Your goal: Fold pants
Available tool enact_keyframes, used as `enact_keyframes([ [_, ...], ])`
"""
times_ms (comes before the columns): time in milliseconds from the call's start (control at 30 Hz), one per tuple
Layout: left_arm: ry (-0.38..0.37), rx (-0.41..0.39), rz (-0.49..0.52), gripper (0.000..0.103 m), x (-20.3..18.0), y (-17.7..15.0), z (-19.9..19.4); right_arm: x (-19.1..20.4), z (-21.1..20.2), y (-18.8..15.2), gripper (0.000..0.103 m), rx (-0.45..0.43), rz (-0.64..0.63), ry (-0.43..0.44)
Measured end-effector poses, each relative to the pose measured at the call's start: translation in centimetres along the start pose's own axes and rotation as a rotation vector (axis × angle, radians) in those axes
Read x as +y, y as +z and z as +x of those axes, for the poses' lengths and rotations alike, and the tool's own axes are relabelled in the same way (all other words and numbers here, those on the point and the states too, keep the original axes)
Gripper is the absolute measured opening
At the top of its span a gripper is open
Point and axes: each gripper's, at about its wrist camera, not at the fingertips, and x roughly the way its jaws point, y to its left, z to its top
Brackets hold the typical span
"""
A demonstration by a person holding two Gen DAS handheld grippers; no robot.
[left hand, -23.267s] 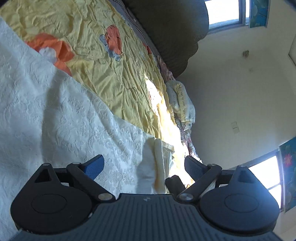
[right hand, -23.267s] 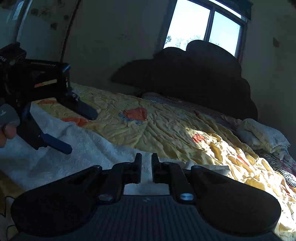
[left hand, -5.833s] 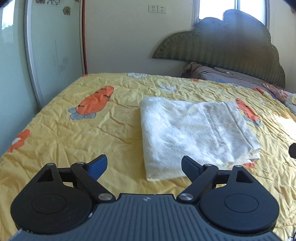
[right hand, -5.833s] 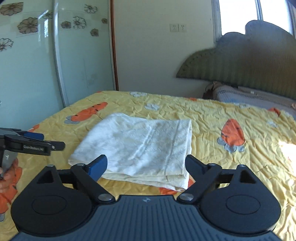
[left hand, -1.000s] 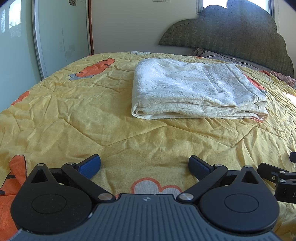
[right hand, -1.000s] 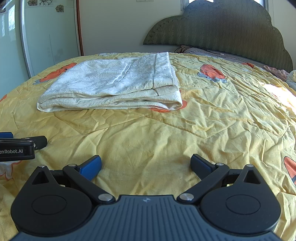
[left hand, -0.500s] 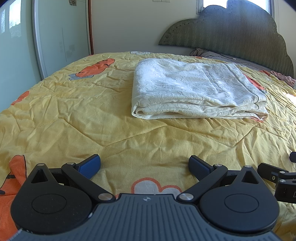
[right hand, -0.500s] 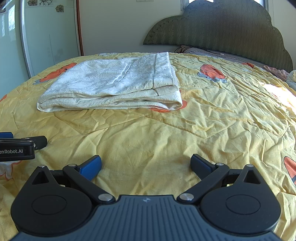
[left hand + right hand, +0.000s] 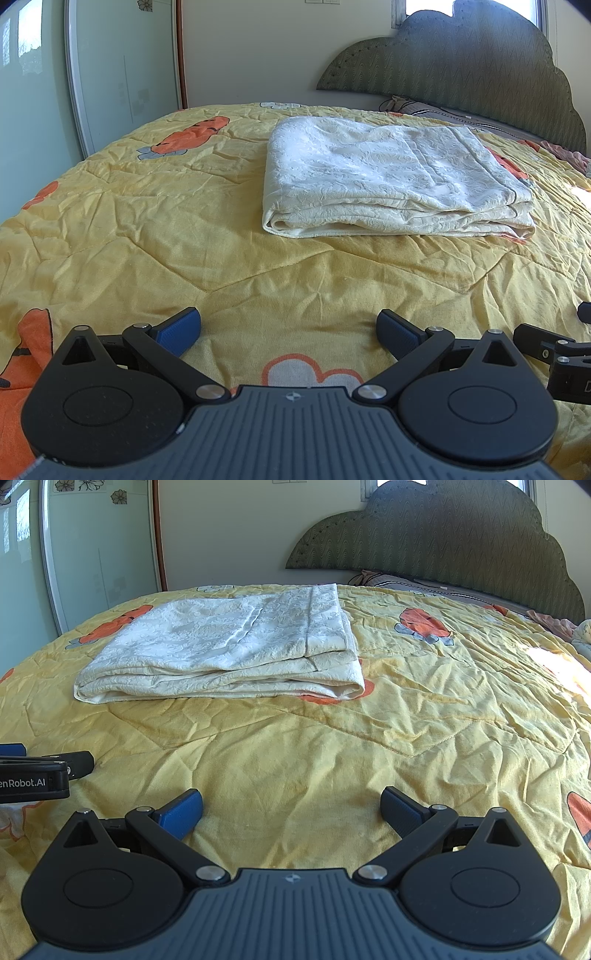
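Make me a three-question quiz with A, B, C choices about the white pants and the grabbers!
1. Where do the folded cream-white textured pants lie?
A. yellow carrot-print quilt
B. floor
C. chair

2. What colour are the gripper finger pads?
A. red
B. blue
C. green

3. How are the left gripper and right gripper?
A. both open, empty
B. both shut on cloth
C. one holding pants

Answers: 1 A, the quilt lies under them; 2 B, pads show blue; 3 A, fingers spread, nothing between.
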Motion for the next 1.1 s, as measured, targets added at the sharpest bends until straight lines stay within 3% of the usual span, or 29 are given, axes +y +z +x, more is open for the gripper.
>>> enact_keyframes([
  [200,-0.005,0.005,0.005,0.103,0.1,0.0,-0.1,-0.1,-0.5,0.0,0.103,-0.002,0.047,-0.001],
  [333,-0.019,0.038,0.002,0.103,0.7,0.1,-0.7,0.0,-1.4,0.2,0.103,0.005,0.094,0.048],
  [433,0.002,0.043,-0.055,0.102,1.5,0.2,-1.5,0.9,-1.9,0.4,0.103,-0.014,0.053,0.05],
  [567,0.019,0.025,-0.032,0.102,1.5,0.4,-1.7,1.8,-1.8,0.8,0.103,-0.071,-0.033,-0.002],
  [733,0.02,0.03,-0.015,0.103,1.0,0.0,-0.8,1.2,0.0,0.2,0.103,-0.007,-0.009,-0.031],
  [1100,0.022,0.011,-0.017,0.103,0.7,-0.3,-0.5,0.7,0.2,0.1,0.103,-0.003,0.017,-0.015],
])
